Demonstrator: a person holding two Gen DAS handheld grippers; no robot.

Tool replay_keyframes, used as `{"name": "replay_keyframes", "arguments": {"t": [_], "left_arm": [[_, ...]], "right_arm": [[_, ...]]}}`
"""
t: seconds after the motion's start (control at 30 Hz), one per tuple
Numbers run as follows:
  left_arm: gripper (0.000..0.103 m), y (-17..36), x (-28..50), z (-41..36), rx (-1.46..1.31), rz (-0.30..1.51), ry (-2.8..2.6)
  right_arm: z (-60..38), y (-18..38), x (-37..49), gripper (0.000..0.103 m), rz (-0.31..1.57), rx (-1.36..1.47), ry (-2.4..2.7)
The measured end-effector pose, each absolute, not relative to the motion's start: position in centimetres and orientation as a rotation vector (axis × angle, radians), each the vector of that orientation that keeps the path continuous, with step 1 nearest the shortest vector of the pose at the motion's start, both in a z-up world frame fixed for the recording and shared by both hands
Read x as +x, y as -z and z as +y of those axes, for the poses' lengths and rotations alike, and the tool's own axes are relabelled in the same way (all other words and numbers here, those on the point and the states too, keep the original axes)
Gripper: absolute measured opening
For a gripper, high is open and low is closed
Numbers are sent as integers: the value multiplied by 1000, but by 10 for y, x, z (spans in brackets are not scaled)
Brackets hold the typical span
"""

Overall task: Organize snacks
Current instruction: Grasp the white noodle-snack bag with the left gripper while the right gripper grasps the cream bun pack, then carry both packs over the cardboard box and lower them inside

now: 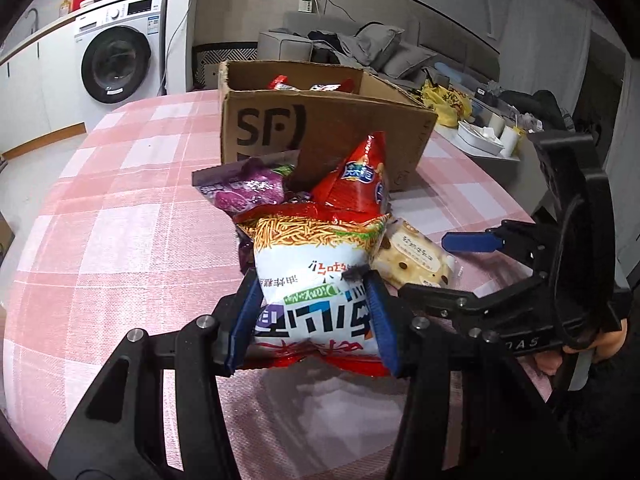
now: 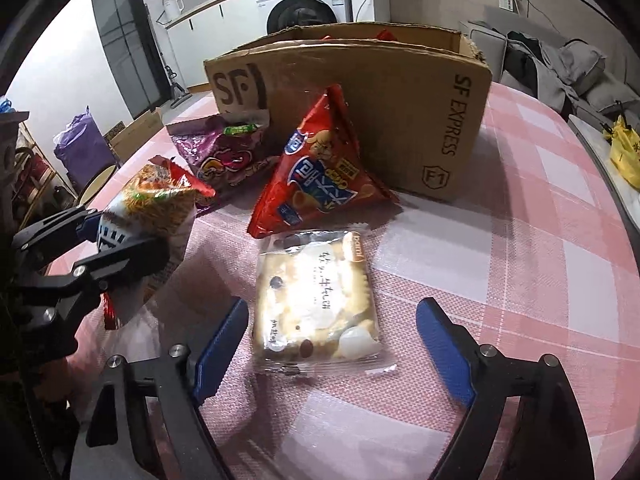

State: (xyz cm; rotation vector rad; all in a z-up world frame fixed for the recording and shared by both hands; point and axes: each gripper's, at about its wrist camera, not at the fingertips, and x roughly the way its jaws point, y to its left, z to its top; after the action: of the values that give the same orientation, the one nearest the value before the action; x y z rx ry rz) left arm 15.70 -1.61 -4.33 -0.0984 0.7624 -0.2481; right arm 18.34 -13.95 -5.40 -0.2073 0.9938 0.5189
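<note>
The left gripper's (image 1: 308,312) blue fingers (image 1: 245,312) pinch the sides of a noodle-snack bag (image 1: 316,264), which looks lifted off the pink checked surface (image 1: 120,208). The right gripper (image 2: 332,344) hangs with its fingers (image 2: 442,354) spread wide on either side of a clear-wrapped biscuit packet (image 2: 316,300) – no pad touches it, and the packet lies flat on the cloth. Just beyond it stands a red pyramid-shaped snack bag (image 2: 320,168), with a purple snack bag (image 2: 220,152) to its left; both lie close against the cardboard SF Express box (image 2: 400,112). Red wrappers (image 1: 304,85) show inside the box – behind it, a washing machine (image 1: 120,48).
</note>
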Motion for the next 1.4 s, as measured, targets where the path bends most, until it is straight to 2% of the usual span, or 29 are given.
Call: {"name": "replay_keyframes", "arguments": {"t": [0.03, 0.13, 0.2, 0.87, 1.4], "left_arm": [[49, 43, 158, -15, -97, 762, 244], [49, 44, 157, -13, -100, 763, 239], [49, 45, 155, -11, -105, 764, 238], [49, 33, 141, -13, -98, 722, 232], [48, 17, 151, -13, -140, 706, 251]], "right_arm": [[-138, 54, 183, 77, 983, -221, -515], [-130, 54, 179, 61, 966, -244, -502], [-127, 53, 177, 59, 953, -249, -507], [-163, -4, 168, 58, 802, -103, -562], [-179, -25, 165, 58, 737, -5, -518]]}}
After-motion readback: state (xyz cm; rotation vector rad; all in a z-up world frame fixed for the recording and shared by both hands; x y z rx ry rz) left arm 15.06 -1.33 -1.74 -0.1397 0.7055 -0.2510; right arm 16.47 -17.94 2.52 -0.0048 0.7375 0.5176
